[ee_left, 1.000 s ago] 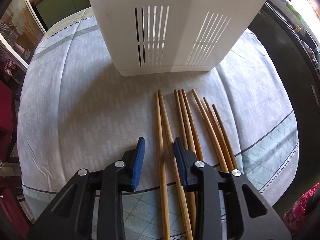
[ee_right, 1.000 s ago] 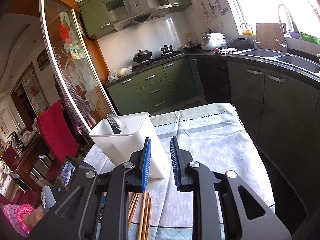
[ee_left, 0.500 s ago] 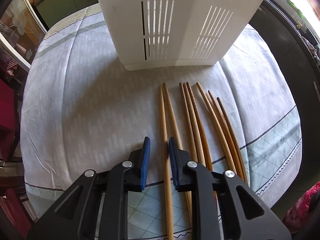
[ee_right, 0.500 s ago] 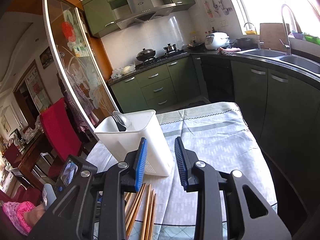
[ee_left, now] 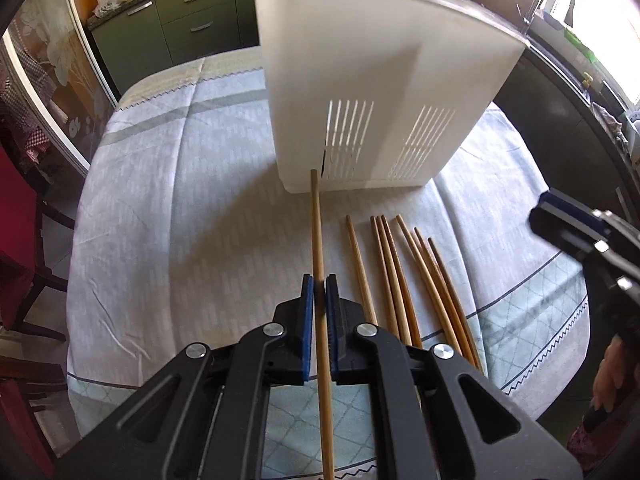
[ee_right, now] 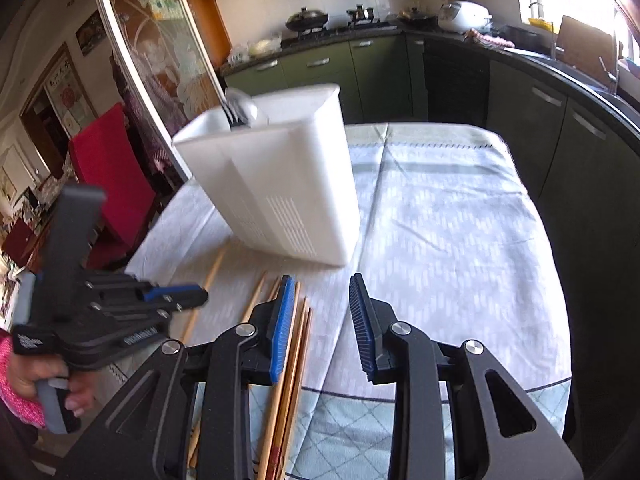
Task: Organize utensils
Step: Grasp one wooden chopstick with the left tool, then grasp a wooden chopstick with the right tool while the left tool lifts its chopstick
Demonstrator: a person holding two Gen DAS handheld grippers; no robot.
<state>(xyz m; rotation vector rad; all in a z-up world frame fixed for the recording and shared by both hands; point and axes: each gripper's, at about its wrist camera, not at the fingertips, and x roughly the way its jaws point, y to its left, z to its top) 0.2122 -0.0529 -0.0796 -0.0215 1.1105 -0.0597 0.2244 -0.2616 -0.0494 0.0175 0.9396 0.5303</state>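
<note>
Left wrist view first: our left gripper (ee_left: 320,292) has pinched its blue pads together on a single wooden chopstick (ee_left: 317,232), which a second ago lay flat with its partner between wide-apart jaws. Now that chopstick rises off the cloth, its tip crossing the lower edge of the white slotted utensil holder (ee_left: 380,80) in the upper middle of the frame, while the other chopsticks (ee_left: 404,280) are left lying in a loose fan just right of centre on the pale tablecloth (ee_left: 180,200). We judge the pick-up done and the next job to be tipping the stick upright and dropping it into the holder. At the right edge our right gripper (ee_left: 560,220) has slid into this frame; it was nowhere here a second ago. Over to the right wrist view, and we get what the first cannot give: the holder's open top, with a metal utensil (ee_right: 240,108), blurred, already standing inside. We also see the right gripper's (ee_right: 320,320) jaws standing apart with nothing between them, hovering low over the right side of the fan of chopsticks (ee_right: 296,344), and at lower left a hand (ee_right: 44,380) around the left gripper's handle. Whether the lifted stick is fully clear of the cloth, neither view settles.
</note>
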